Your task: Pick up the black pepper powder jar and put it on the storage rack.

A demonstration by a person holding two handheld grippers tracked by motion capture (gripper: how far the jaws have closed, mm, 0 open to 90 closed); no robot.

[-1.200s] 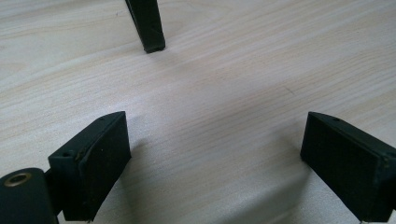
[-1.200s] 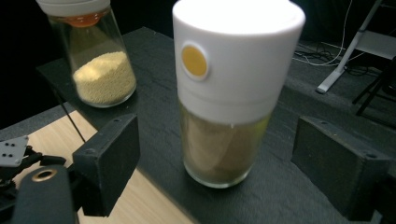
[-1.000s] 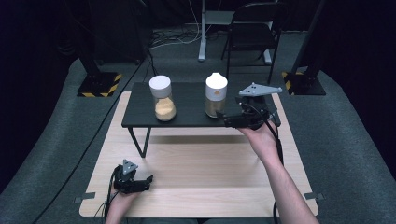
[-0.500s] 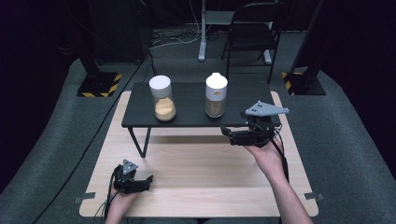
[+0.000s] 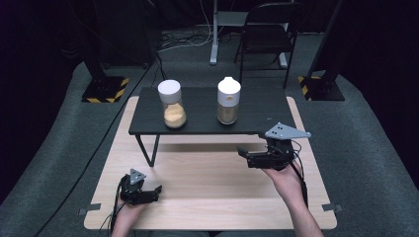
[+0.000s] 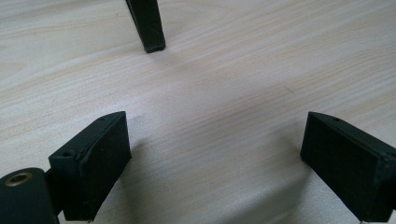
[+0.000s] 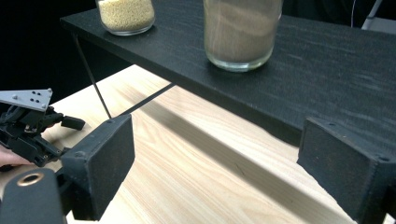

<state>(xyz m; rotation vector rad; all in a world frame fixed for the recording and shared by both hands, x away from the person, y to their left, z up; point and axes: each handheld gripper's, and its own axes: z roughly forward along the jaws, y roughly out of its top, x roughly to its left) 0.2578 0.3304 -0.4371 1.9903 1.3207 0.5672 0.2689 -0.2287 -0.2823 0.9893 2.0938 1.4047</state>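
Note:
Two glass jars stand on a low black shelf (image 5: 197, 123): a white-lidded jar of yellow grains (image 5: 172, 103) on the left and a jar of brownish powder with a white spout lid (image 5: 229, 101) on the right. My right gripper (image 5: 245, 153) hovers in front of the shelf's front edge, pointing left. Its jaws have just been opening and nothing is between them. In the right gripper view (image 7: 215, 154) the powder jar (image 7: 240, 32) and the grain jar (image 7: 125, 14) sit above and beyond the open jaws. My left gripper (image 5: 156, 192) rests low over the wooden table, open (image 6: 215, 140) and empty.
A light wooden table (image 5: 207, 173) carries the shelf, whose thin black leg (image 6: 148, 28) stands ahead of the left jaws. The left gripper (image 7: 32, 126) appears at the left of the right gripper view. A chair (image 5: 267, 29) and stands sit on the grey floor behind.
My right gripper has dropped from beside the powder jar on the shelf to a spot lower and nearer the person, in front of the shelf. The left gripper has stayed still.

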